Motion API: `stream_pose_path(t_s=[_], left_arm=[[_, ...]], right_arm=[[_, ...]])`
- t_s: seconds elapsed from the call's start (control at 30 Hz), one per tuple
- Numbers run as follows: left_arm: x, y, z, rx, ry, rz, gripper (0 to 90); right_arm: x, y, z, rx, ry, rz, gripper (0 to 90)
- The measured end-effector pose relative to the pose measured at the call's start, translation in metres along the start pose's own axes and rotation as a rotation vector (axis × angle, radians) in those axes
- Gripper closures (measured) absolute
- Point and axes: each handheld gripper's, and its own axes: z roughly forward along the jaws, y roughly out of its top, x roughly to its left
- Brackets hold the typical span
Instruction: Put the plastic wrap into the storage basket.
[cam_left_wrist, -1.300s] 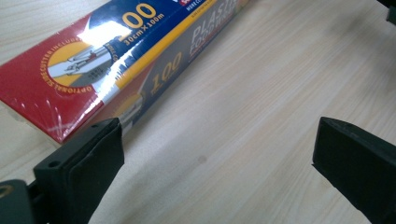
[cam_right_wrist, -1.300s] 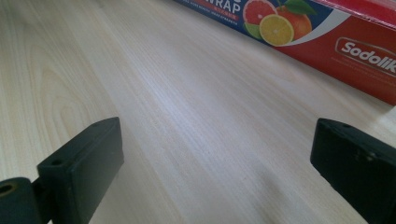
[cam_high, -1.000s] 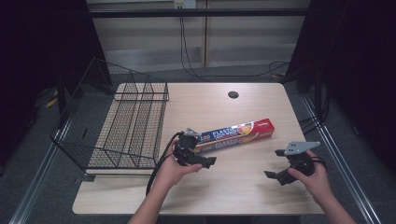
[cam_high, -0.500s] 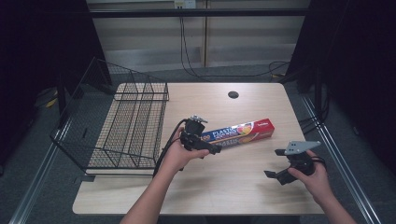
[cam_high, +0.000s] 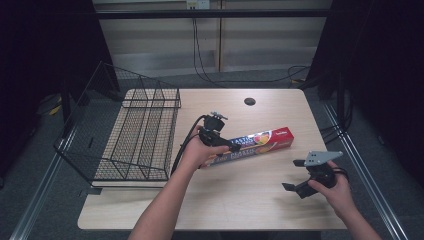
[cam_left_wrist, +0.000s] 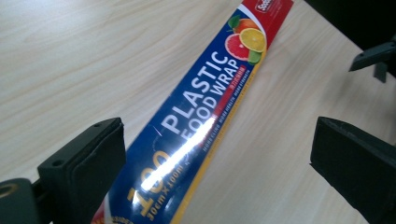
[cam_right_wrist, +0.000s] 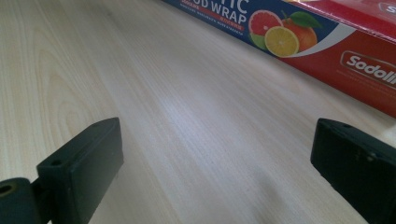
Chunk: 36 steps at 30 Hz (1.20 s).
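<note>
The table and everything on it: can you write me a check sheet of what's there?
Surface: pale wooden table, with a round dark hole near the far edge.
Job's things: plastic food wrap box, lying flat.
Clutter: black wire basket on the table's left side.
Grippers: left gripper open over the box's blue end, jaws either side; right gripper open, over bare wood.
Cables: black cable trails from the left gripper; more hang behind the table.
Surroundings: grey floor, dark curtains both sides.
</note>
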Motion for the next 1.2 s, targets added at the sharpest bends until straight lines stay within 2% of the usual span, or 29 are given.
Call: stream_pose_path(t_s=[0.03,0.1,0.13,0.23,0.27,0.33,0.43,0.47,0.57,0.63,0.67,0.8,0.83,0.87,0.97,1.0,1.1,1.17,1.2], left_arm=[[0.000,0.000,0.000,0.000,0.000,0.000,3.7],[0.001,0.004,0.003,0.014,0.006,0.026,3.7],[0.001,0.005,0.004,0.014,0.010,0.019,3.7],[0.002,0.009,0.009,0.031,0.019,0.033,4.3],[0.002,0.012,0.013,0.049,0.024,0.054,4.8],[0.001,0.013,0.017,0.059,0.030,0.066,4.7],[0.001,0.015,0.022,0.067,0.019,0.065,4.8],[0.001,0.017,0.026,0.079,0.014,0.080,5.4],[0.001,0.018,0.029,0.089,0.004,0.080,9.2],[0.001,0.018,0.032,0.086,-0.001,0.089,14.9],[0.001,0.019,0.036,0.088,0.001,0.110,15.5],[0.000,0.021,0.039,0.092,0.010,0.132,18.9],[0.000,0.021,0.040,0.088,0.001,0.145,18.9],[-0.001,0.021,0.043,0.078,-0.027,0.149,23.5],[-0.002,0.022,0.046,0.090,-0.015,0.137,23.7],[-0.001,0.023,0.048,0.101,-0.022,0.141,23.8],[-0.001,0.023,0.051,0.094,-0.021,0.155,23.5],[-0.001,0.023,0.053,0.088,-0.030,0.127,23.2],[-0.002,0.023,0.055,0.092,-0.031,0.133,23.3]], right_arm=[[0.000,0.000,0.000,0.000,0.000,0.000,2.4],[0.000,0.000,0.000,-0.002,0.000,0.002,2.5],[0.000,0.000,0.000,-0.003,-0.003,0.002,2.5],[-0.001,0.000,0.000,-0.004,0.001,-0.002,2.4],[-0.001,0.000,0.000,0.001,-0.002,-0.002,2.5],[-0.001,0.000,0.000,0.000,-0.001,-0.004,2.5],[-0.001,0.000,-0.001,0.000,-0.001,-0.005,2.4],[-0.001,0.000,-0.001,-0.003,-0.001,-0.001,2.5],[-0.001,0.000,-0.001,-0.003,0.002,0.001,2.5],[-0.001,0.000,-0.001,-0.002,0.001,-0.001,2.5],[-0.002,0.000,-0.001,-0.001,0.004,0.002,2.4],[-0.001,0.000,-0.001,-0.002,-0.001,-0.001,2.4],[-0.001,0.000,-0.001,-0.002,-0.001,-0.001,2.4],[-0.001,0.000,-0.001,0.000,0.004,-0.001,2.4],[-0.002,0.000,-0.001,-0.002,0.005,-0.002,2.4],[-0.002,0.000,-0.001,-0.001,0.006,-0.001,2.4],[-0.001,0.000,-0.001,0.000,0.003,-0.007,2.4],[-0.001,0.000,-0.001,-0.001,0.007,-0.002,2.5],[-0.001,0.000,-0.001,-0.002,0.009,-0.002,2.4]])
